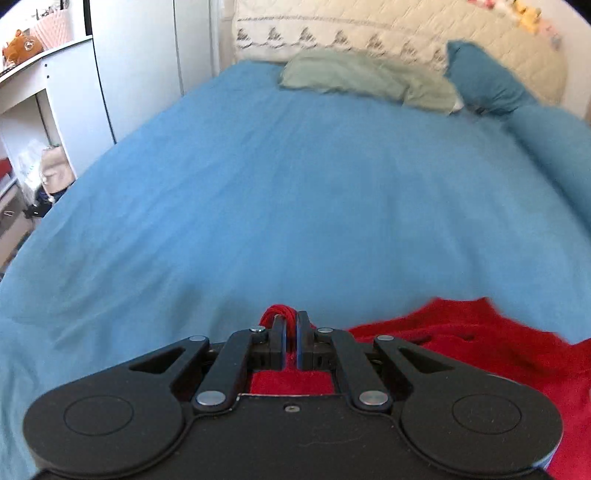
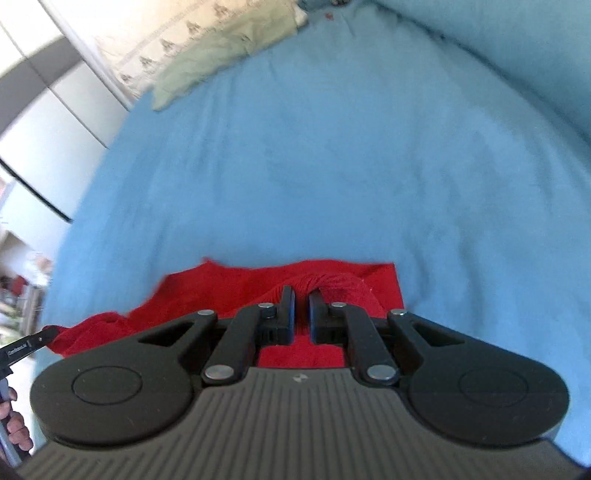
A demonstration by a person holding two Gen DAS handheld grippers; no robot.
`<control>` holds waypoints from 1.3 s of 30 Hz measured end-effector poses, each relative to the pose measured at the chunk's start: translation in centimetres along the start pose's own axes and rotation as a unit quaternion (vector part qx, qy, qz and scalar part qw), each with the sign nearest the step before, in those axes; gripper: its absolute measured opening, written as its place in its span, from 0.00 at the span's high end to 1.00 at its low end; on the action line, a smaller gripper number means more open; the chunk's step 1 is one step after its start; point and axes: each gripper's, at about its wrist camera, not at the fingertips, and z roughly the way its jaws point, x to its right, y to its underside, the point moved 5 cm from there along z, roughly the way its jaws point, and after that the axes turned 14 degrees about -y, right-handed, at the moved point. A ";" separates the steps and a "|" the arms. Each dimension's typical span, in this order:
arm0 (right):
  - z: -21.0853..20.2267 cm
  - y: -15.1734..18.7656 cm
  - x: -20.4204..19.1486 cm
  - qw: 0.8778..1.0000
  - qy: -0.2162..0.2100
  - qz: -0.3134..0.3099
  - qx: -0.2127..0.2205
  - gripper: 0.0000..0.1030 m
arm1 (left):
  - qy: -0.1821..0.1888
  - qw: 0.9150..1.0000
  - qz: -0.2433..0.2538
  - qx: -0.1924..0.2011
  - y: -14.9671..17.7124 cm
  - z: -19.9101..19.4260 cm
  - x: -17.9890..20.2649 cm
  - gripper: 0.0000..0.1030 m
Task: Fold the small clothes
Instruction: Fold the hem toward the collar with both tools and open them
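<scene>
Because the red garment [image 1: 461,343] is soft, light knit that sags between holds, pinching its edge suits it. It lies low on the blue bedsheet [image 1: 295,184], with the left gripper [image 1: 291,325] and right gripper [image 2: 301,299] each clamped on a bunched fold. Judging by the drape, spread holds should keep it flat.

Open blue bedsheet [image 1: 280,192] extends ahead, unobstructed. Far end: green garment [image 1: 369,79], teal pillow [image 1: 484,79], quilted headboard [image 1: 388,33]. White cabinet [image 1: 136,62] borders the left side.
</scene>
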 end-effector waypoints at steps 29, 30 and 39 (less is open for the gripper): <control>-0.3 12.6 -0.6 0.989 0.020 -0.140 -0.052 0.00 | 0.022 0.990 0.100 -0.102 15.5 -2.6 0.5 0.00; 0.1 12.9 -1.0 0.987 0.018 -0.152 -0.054 0.00 | 0.019 0.989 0.101 -0.104 15.5 -2.5 0.6 0.00; 0.6 12.8 -1.8 0.981 0.016 -0.178 -0.069 0.00 | 0.011 0.988 0.106 -0.116 13.9 -2.4 1.0 0.00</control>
